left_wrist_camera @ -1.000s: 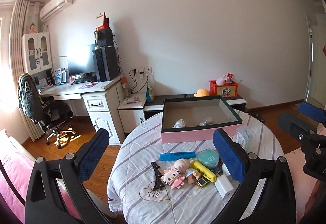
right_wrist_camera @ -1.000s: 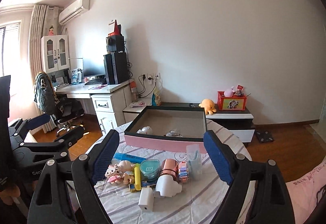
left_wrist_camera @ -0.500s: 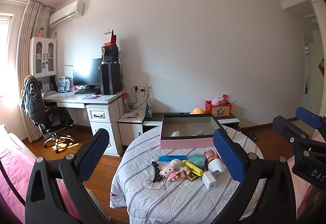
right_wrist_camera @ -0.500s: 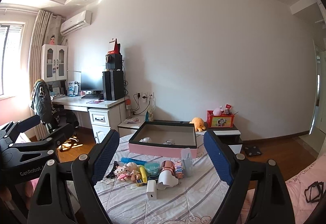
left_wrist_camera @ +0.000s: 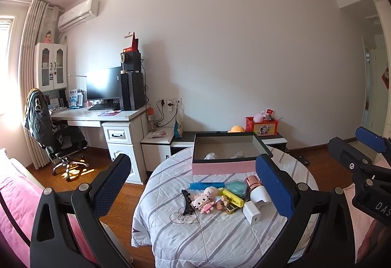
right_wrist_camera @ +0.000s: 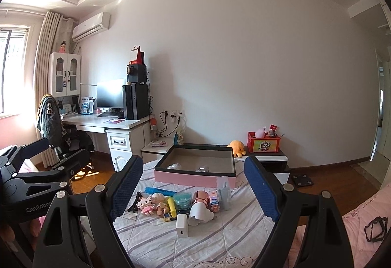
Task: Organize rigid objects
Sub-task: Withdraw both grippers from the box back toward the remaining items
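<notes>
Behind the heap of small things on the striped round desk point(right_wrist_camera: 220, 238) stands the pink-walled box point(right_wrist_camera: 195, 176), open-topped, with two pale items already on its floor. In front of the box lie a blue marker point(right_wrist_camera: 160, 191), a yellow highlighter point(right_wrist_camera: 172, 207), a teal round case point(right_wrist_camera: 182, 199), a rose-gold cylinder point(right_wrist_camera: 201, 197), a white charger point(right_wrist_camera: 182, 225), a pink block figure point(left_wrist_camera: 204, 202) and a black Eiffel tower model point(left_wrist_camera: 187, 202), all crowded close together.

Compared with a second ago, both cameras have pulled back and up from the box: the desk and box look smaller and more ceiling shows. Left tongs point(left_wrist_camera: 193, 185) and right tongs point(right_wrist_camera: 193, 188) are spread wide with nothing between their pads.

That retreat suggests a pause between picks rather than progress; nearly the whole heap in front of the box remains to be stowed, and the next approach likely starts from this withdrawn stance.
</notes>
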Motion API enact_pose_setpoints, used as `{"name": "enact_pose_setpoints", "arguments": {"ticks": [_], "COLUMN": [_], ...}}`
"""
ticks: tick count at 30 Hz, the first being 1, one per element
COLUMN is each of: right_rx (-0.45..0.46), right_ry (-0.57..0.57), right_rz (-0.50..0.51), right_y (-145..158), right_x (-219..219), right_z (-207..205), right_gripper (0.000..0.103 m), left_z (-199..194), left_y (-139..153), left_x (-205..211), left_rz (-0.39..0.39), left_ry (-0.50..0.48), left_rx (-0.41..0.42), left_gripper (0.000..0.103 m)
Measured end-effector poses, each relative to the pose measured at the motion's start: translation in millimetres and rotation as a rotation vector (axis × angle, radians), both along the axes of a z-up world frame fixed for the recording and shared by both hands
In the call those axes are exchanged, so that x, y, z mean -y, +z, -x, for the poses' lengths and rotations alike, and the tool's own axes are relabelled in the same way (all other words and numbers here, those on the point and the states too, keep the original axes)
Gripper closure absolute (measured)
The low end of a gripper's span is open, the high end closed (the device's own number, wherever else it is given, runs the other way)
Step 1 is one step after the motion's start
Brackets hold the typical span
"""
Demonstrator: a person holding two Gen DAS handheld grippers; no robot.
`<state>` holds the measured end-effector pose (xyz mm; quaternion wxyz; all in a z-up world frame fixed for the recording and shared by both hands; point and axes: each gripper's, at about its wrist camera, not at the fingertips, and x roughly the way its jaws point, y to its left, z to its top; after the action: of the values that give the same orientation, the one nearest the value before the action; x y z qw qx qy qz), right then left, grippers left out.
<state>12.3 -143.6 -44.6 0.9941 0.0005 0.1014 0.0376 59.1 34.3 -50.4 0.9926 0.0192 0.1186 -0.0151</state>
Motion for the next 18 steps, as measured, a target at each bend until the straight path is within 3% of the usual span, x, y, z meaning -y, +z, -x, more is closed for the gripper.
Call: {"name": "enact_pose_setpoints", "arguments": {"ticks": [6,11,18], "right_rx": [-0.073,-0.171,-0.317], "right_ry": [-0.016,-0.032,-0.075], "right_rz": [-0.013,-0.026,-0.04], "right_y": [-19.9,-49.9,-97.2], "right_x": [9.7,22.2,48.2], "right_z": [-23.3,-53.6,-92.3], "right_gripper": [0.017,0.017,0.017], "left_z": [-29.7,-66.2,-103.6], "left_y": [-26.3,-63.2,-116.9], "left_x": [-0.9,-0.1,47.2], "left_rz": [-0.001,-0.005,-0.057], "left_ry": [-0.001,0.005,-0.052], "left_rx": [-0.089,-0.217,-0.353], "left_gripper": [0.0,0.0,0.0]}}
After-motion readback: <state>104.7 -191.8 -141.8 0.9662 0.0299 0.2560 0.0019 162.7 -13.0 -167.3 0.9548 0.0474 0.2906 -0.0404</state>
